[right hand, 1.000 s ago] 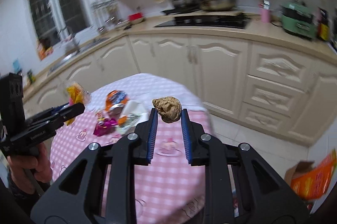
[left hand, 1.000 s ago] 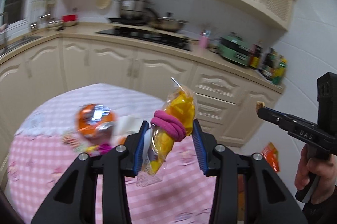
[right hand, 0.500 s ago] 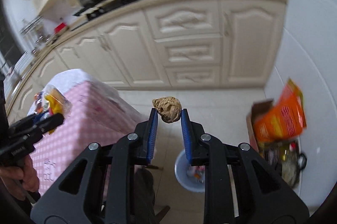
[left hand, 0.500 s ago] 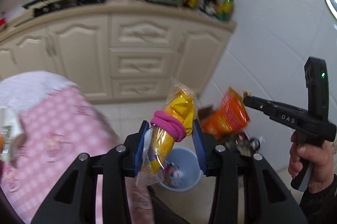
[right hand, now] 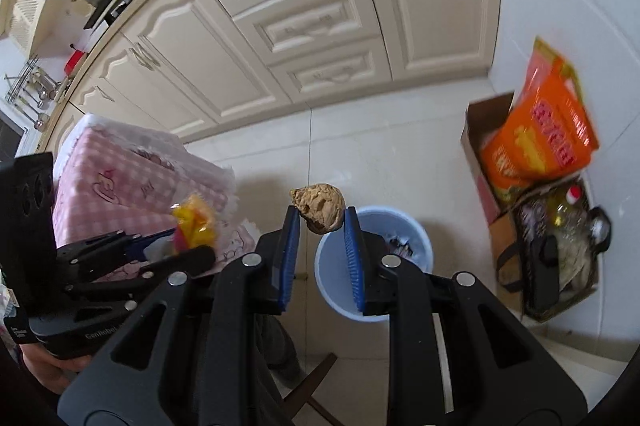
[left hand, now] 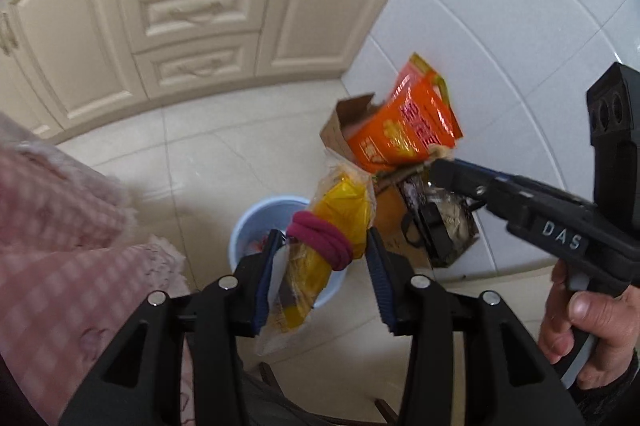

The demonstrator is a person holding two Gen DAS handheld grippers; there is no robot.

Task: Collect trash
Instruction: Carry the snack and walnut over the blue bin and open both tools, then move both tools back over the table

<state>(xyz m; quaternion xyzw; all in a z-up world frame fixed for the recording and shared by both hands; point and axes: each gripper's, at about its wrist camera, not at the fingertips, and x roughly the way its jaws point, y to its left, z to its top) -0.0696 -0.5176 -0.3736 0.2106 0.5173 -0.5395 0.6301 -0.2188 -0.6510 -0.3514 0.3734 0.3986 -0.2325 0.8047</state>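
A: Left gripper [left hand: 322, 268]?
B: Pinching clear plastic bag of yellow snacks with magenta hair tie [left hand: 320, 250]; round light-blue plastic bin [left hand: 244, 226] directly beyond.
A: Right gripper [right hand: 318, 242]?
B: Clamped on crumpled brown paper wad [right hand: 320, 208], bin just right of its fingers.

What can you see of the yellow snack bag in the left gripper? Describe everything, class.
The yellow snack bag is crinkled clear plastic with yellow contents, bound around its middle by a magenta hair tie. It stands roughly upright, pinched between the blue pads of the left gripper, held in the air above the light-blue bin on the floor.
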